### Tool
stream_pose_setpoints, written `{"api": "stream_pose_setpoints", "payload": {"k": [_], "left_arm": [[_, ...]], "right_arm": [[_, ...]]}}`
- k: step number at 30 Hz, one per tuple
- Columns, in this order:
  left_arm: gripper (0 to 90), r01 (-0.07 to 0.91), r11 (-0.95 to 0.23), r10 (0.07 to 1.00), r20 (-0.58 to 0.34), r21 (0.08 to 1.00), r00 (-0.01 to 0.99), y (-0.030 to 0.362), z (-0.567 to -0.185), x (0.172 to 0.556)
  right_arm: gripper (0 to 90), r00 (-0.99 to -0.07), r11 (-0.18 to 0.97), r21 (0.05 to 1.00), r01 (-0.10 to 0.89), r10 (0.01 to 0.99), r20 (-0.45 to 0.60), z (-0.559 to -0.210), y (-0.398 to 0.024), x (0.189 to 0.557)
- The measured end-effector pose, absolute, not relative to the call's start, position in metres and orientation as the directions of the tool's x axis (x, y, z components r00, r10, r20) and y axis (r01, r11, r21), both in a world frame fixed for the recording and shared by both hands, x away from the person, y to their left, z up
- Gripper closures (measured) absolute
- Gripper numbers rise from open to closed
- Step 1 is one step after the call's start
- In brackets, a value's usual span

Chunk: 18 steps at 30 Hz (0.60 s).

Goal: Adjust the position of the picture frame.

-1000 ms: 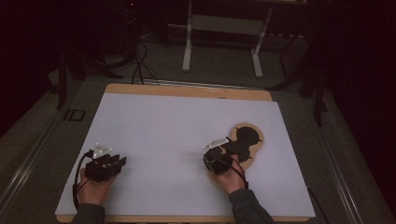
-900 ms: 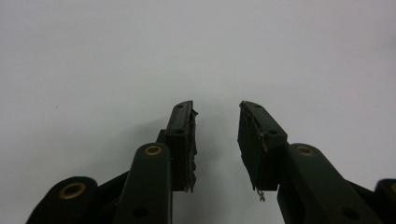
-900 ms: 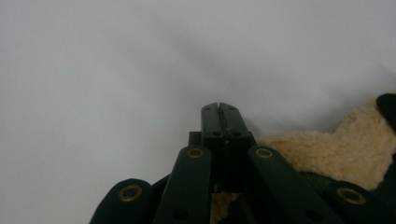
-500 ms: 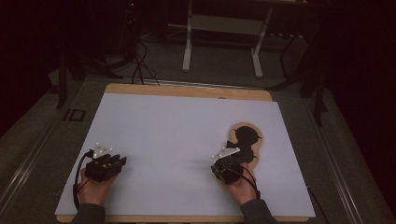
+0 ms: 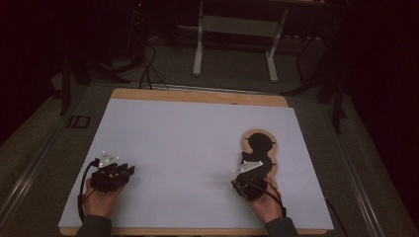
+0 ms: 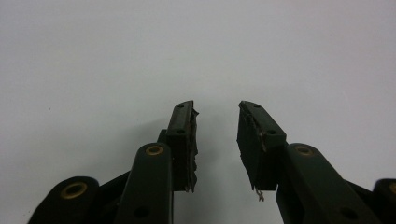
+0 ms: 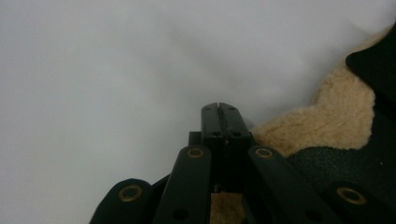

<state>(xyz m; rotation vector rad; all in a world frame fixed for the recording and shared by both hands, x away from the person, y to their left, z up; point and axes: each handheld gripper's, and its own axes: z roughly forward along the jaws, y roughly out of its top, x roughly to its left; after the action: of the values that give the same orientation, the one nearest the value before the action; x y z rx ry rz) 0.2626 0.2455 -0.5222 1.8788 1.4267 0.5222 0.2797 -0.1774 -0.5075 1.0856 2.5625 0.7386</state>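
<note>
A black, peanut-shaped piece with a tan fleecy rim [image 5: 259, 145] lies flat on the right side of the white sheet [image 5: 197, 138]. My right gripper [image 5: 243, 177] sits at its near left end, jaws shut tip to tip with nothing seen between them. In the right gripper view the shut jaws [image 7: 218, 106] point over bare white sheet, with the tan fleece [image 7: 322, 121] and its black part [image 7: 373, 60] just to their right. My left gripper [image 5: 128, 172] rests at the front left of the table, apart from the piece. Its jaws [image 6: 216, 108] stand open over the sheet with nothing between them.
The white sheet covers a wooden table whose far edge [image 5: 197, 95] shows as a tan strip. Beyond it are dark floor, cables [image 5: 146, 69] and a white stand's legs [image 5: 200, 49]. A dim label [image 5: 79, 121] lies off the table's left side.
My right gripper has slid to the right and a little toward the near edge, along the near end of the fleecy piece. The left gripper has stayed put.
</note>
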Motion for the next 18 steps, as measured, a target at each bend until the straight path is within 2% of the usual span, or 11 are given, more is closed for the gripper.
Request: {"api": "stream_pose_setpoints", "payload": {"k": [4, 6, 12, 18], "left_arm": [[66.7, 0.659, -0.143, 0.945, -0.096, 0.738, 0.312, 0.245, -0.522, 0.263], [66.3, 0.66, -0.146, 0.944, -0.096, 0.737, 0.316, 0.244, -0.523, 0.263], [64.0, 0.66, -0.151, 0.94, -0.099, 0.736, 0.325, 0.242, -0.523, 0.263], [63.5, 0.66, -0.153, 0.939, -0.1, 0.736, 0.329, 0.243, -0.523, 0.263]], "right_arm": [[90.0, -0.689, 0.59, 0.548, 0.593, 0.724, -0.034, -0.506, -0.179, 0.279], [90.0, -0.704, 0.584, 0.579, 0.569, 0.71, -0.025, -0.501, -0.186, 0.278], [90.0, -0.663, 0.514, 0.626, 0.586, 0.748, 0.007, -0.488, -0.21, 0.282], [90.0, -0.582, 0.43, 0.659, 0.617, 0.813, 0.014, -0.484, -0.244, 0.294]]}}
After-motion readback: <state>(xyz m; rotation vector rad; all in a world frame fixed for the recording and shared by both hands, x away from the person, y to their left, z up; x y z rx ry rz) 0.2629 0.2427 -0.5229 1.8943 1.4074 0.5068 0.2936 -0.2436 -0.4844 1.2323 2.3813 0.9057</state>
